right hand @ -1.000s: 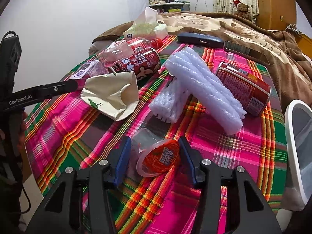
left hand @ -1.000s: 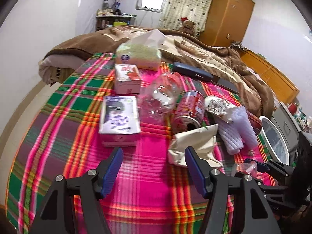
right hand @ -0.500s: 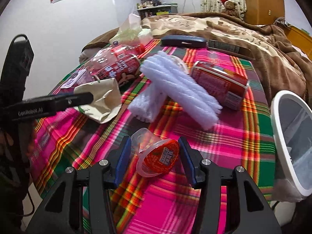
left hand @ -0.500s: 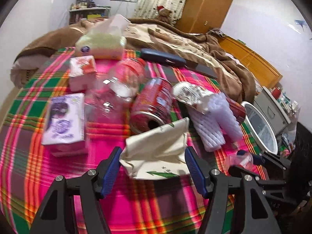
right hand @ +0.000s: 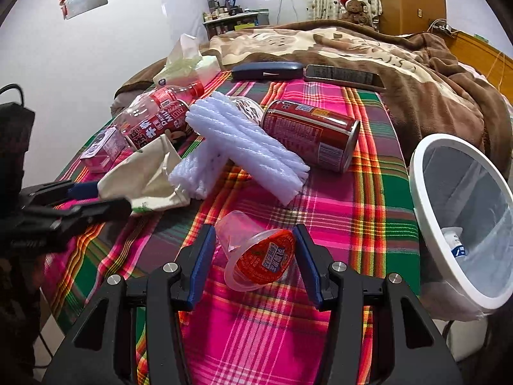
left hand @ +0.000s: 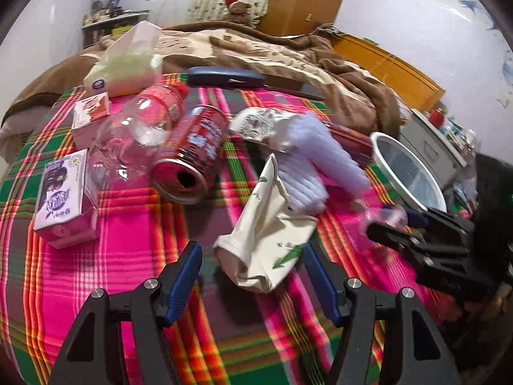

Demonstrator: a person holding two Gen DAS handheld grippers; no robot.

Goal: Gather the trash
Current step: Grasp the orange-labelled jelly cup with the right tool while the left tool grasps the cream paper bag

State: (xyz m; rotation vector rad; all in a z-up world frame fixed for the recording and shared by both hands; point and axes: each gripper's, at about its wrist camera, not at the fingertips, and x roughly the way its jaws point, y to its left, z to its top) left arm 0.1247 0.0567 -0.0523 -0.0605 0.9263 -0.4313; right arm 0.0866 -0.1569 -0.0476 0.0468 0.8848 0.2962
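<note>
My right gripper is shut on a clear jelly cup with a red lid, held just above the plaid blanket. In the left wrist view that gripper shows blurred at the right. My left gripper is open, and a crumpled beige paper bag lies between its fingertips without touching the pads. From the right wrist view the left gripper reaches in beside the same bag. A white-rimmed trash bin stands off the bed's right edge and has something in it.
On the blanket lie two red cans, a clear bottle, white foam sleeves, small cartons, a tissue pack, a dark case and a phone. A brown quilt covers the bed behind.
My left gripper slid right from the carton side until the paper bag came between its fingers. The right gripper carried the jelly cup right, and the bin now looms larger.
</note>
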